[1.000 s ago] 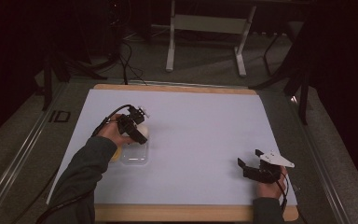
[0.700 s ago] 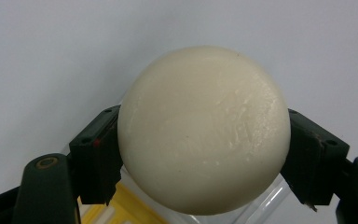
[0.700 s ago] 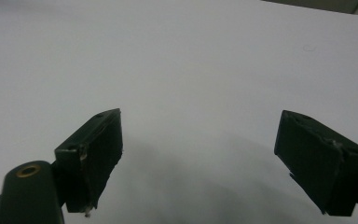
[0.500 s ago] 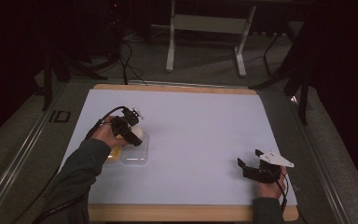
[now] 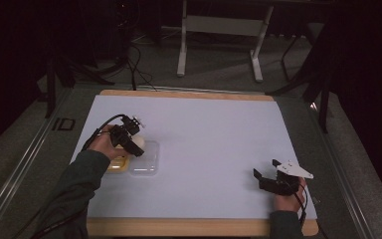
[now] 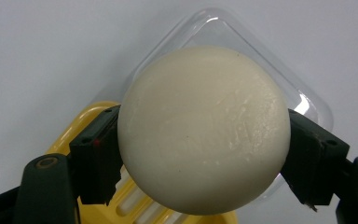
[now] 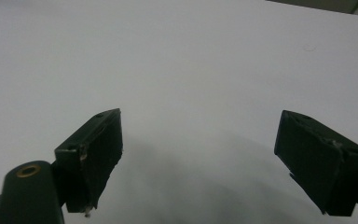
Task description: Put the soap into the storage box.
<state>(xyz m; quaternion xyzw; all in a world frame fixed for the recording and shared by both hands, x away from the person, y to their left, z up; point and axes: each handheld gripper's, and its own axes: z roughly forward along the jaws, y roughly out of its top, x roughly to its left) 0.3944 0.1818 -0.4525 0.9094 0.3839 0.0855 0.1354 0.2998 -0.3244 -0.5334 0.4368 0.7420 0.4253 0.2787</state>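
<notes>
A cream-white round bar of soap (image 6: 204, 128) sits squeezed between the two black jaws of my left gripper (image 6: 204, 158), which is shut on it. In the high view the left gripper (image 5: 132, 142) holds the soap (image 5: 138, 143) above a yellow soap dish (image 5: 117, 164) and a clear plastic lid (image 5: 146, 160) at the table's left. Under the soap, the left gripper view has the yellow dish (image 6: 81, 126) at lower left and the clear lid (image 6: 223, 32) behind. My right gripper (image 5: 264, 178) rests at the near right, jaws wide apart over bare white surface (image 7: 196, 154).
The white mat (image 5: 209, 144) covers a wooden board. A metal-legged stand (image 5: 219, 35) and cables (image 5: 134, 55) lie on the floor beyond the far edge. Dark floor runs along both sides.
My left gripper has carried the soap leftward and slightly back, uncovering the yellow dish beside the clear lid. The right gripper has stayed put.
</notes>
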